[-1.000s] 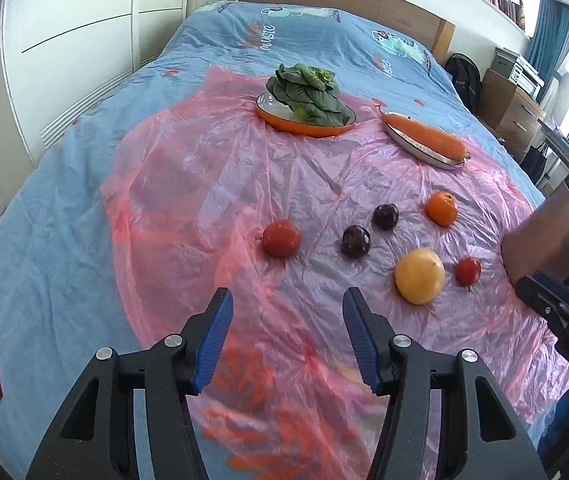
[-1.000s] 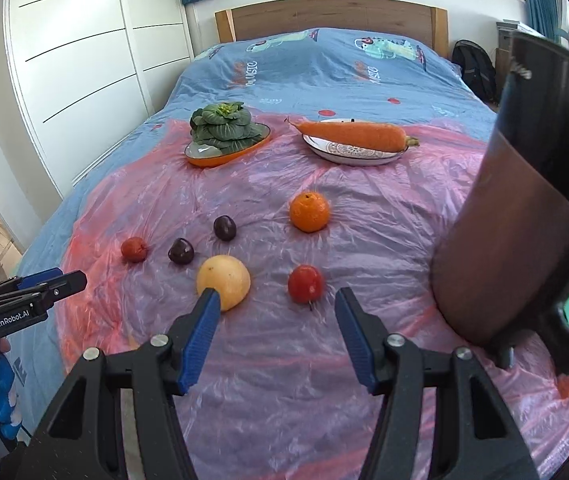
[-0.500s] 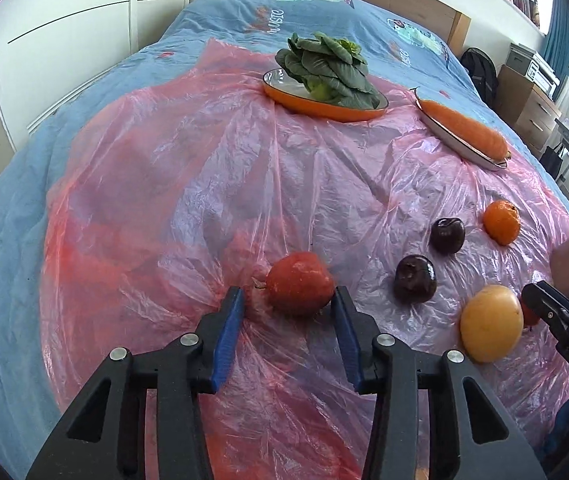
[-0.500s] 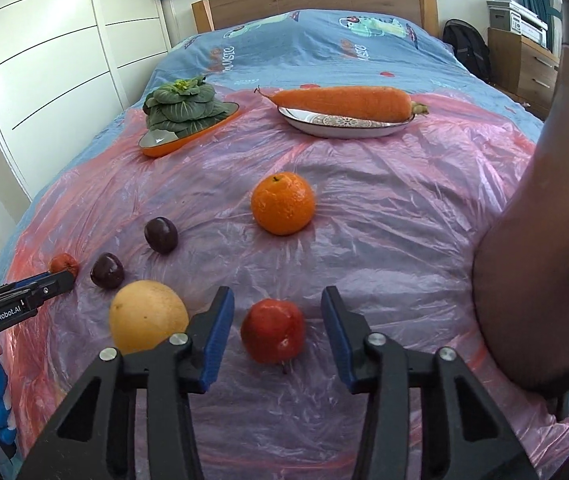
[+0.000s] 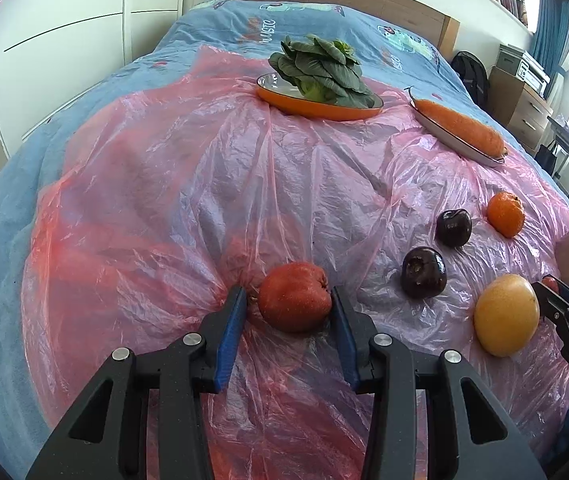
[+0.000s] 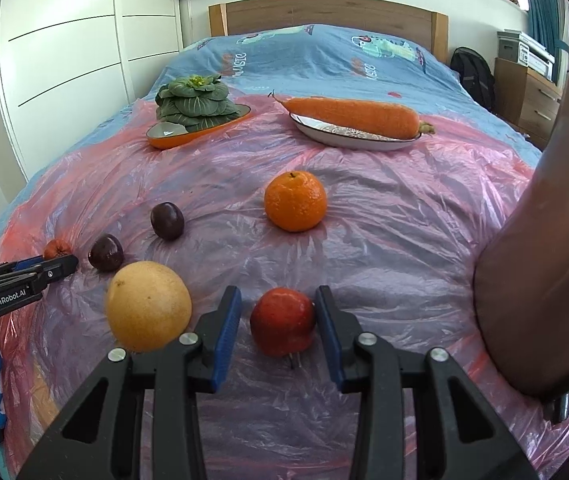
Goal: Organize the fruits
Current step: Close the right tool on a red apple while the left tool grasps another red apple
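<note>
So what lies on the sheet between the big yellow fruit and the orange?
In the right wrist view, nothing: bare pink plastic sheet runs from the yellow fruit to the orange. The two dark plums lie off to the left.

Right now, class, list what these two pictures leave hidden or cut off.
- Left view: second red fruit mostly behind the right tongs.
- Right view: brown object cut off by the frame edge; what it is stays unclear.
- Both views: plates' far rims hidden by carrot and greens.
</note>
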A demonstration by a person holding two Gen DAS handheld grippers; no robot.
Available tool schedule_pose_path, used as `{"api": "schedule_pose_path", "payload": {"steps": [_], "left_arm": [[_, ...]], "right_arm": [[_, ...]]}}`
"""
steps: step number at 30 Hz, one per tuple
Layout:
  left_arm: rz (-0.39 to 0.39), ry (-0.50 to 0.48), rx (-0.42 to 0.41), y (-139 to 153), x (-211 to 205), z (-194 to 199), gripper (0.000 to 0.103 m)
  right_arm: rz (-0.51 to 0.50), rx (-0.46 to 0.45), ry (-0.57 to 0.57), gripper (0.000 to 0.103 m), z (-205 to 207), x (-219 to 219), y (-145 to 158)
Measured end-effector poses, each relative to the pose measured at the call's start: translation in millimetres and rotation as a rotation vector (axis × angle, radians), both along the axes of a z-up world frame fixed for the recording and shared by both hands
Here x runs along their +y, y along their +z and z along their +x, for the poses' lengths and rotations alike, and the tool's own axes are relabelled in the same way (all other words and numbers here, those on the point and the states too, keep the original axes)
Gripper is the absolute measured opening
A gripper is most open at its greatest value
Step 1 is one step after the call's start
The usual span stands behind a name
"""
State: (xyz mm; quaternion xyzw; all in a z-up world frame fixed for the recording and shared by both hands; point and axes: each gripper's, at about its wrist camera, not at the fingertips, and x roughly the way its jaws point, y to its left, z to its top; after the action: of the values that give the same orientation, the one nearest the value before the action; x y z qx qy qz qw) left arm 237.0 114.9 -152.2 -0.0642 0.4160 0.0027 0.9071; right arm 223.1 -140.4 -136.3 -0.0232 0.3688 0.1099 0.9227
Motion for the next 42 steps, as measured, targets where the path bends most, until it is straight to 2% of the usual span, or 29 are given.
{"api": "schedule_pose_path", "payload": {"steps": [4, 5, 7, 15, 27, 36, 42], "left_arm": [[0.013, -0.006, -0.010, -1, -2, -1, 0.037], [0.013, -0.006, -0.013, -1, -2, -2, 0.037], [0.011, -0.004, -0.018, -1, -2, -2, 0.036], [0.004, -0.009, -0.047, 5, -1, -8, 0.031], [0.002, 0.021, -0.070, 23, 4, -17, 0.031], [0.013, 0.043, -0.056, 38, 11, -55, 0.031], [0.013, -0.011, -0.027, 55, -8, -90, 0.031]], "right_arm": [[-0.027, 0.004, 0.003, 0.040, -3, 3, -1], [-0.028, 0.006, 0.002, 0.038, -3, 3, -2], [-0.035, 0.010, 0.002, 0.027, -4, 3, -3], [-0.046, 0.021, 0.021, 0.026, -7, 4, -2], [-0.011, 0.055, 0.040, 0.026, -15, 1, 14], [0.009, 0.107, 0.051, 0.026, -43, -3, 23], [0.037, 0.142, 0.062, 0.026, -72, -11, 36]]}}
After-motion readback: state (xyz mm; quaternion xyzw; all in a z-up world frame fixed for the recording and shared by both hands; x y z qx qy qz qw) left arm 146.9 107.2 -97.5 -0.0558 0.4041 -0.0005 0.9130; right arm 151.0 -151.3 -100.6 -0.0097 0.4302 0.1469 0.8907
